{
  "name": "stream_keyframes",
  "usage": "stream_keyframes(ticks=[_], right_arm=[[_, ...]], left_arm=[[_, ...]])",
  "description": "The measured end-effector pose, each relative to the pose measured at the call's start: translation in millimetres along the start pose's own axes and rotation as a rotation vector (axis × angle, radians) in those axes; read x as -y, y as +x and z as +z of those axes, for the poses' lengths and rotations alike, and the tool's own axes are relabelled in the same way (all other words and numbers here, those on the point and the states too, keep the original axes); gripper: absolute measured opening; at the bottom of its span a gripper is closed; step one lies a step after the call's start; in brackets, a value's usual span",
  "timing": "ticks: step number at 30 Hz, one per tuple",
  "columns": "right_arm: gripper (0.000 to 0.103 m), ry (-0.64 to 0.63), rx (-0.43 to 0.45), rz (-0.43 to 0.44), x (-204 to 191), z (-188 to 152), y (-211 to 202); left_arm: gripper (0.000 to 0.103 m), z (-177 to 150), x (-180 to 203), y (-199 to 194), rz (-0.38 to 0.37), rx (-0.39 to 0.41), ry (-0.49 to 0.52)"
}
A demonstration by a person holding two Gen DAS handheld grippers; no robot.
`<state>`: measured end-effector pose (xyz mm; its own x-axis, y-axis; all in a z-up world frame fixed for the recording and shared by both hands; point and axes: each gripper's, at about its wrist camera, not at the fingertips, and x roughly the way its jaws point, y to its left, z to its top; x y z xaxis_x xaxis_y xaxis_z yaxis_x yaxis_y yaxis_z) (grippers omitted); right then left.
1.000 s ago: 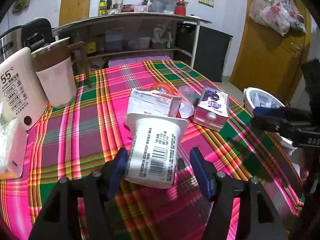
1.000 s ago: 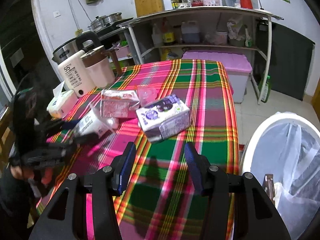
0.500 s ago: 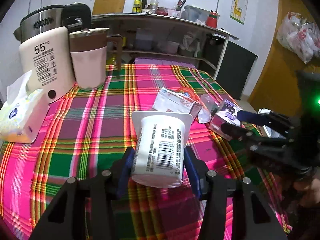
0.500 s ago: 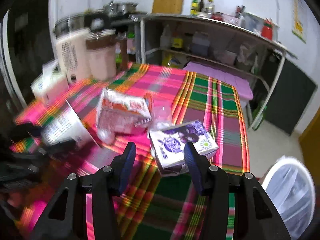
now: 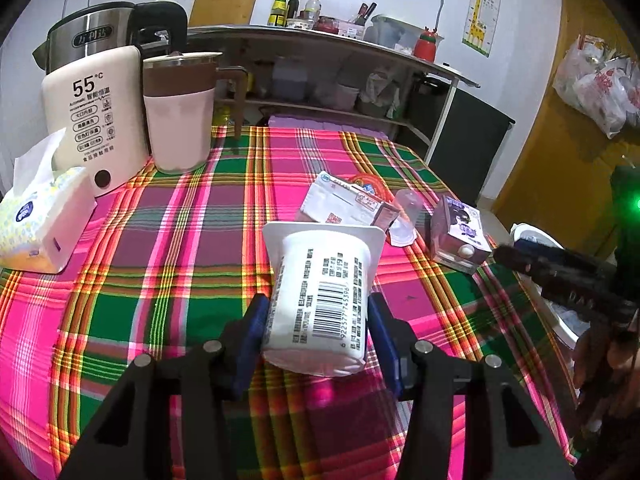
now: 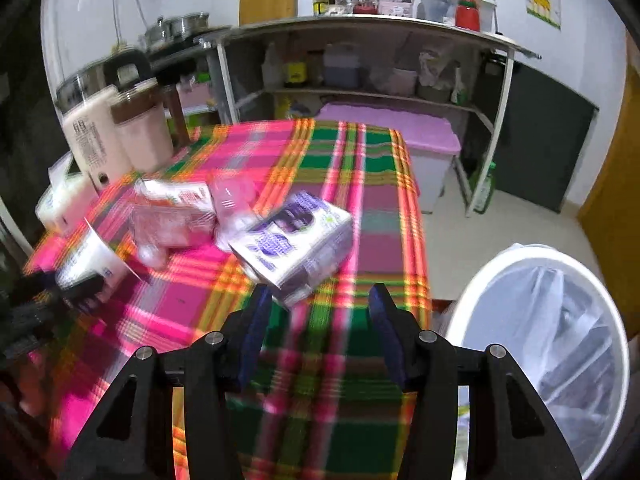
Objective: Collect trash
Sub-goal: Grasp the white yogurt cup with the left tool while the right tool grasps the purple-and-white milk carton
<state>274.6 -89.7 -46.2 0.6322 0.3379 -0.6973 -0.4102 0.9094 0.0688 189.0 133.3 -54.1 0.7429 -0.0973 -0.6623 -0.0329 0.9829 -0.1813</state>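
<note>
The left gripper (image 5: 316,320) is clamping a white plastic yogurt cup with a barcode label (image 5: 320,300) on its side, both blue pads pressing its walls; the jaws have just been closing onto it, with the cup between them. The cup's wide rim is pointing away from the camera, and its far edge is lying over the pink, green and yellow plaid tablecloth (image 5: 180,240).

The right gripper (image 6: 316,320) is hanging with its jaws apart and nothing between them, its tips just short of a purple and white drink carton (image 6: 296,236) that is lying on its side on the cloth. Beside the table's edge, to the right, a white round bin lined with a clear plastic bag (image 6: 480,280) is standing on the floor.

Just beyond the cup, a flattened white and pink carton (image 5: 348,204) and a small clear plastic cup (image 5: 406,216) are lying close together.

Farther back on the left, a soft pack of tissues (image 5: 40,220), a white water heater marked 55 (image 5: 96,120) and a pink jug with a brown band (image 5: 180,116) are standing near the cloth's far corner.
</note>
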Motion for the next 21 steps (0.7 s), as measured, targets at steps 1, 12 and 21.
stream_keyframes(ticks=[1,12,21], right_arm=[[0.052,0.001,0.012,0.004,-4.8,3.4,0.0],[0.052,-0.175,0.029,-0.233,-50.2,19.6,48.9],[0.059,-0.002,-0.028,-0.138,-1.8,8.0,31.5]], left_arm=[[0.052,0.2,0.3,-0.4,0.000,0.001,-0.001],[0.052,-2.9,-10.0,-2.9,0.001,0.002,-0.033],[0.052,-4.8,-11.0,-3.0,-0.019,0.008,-0.050]])
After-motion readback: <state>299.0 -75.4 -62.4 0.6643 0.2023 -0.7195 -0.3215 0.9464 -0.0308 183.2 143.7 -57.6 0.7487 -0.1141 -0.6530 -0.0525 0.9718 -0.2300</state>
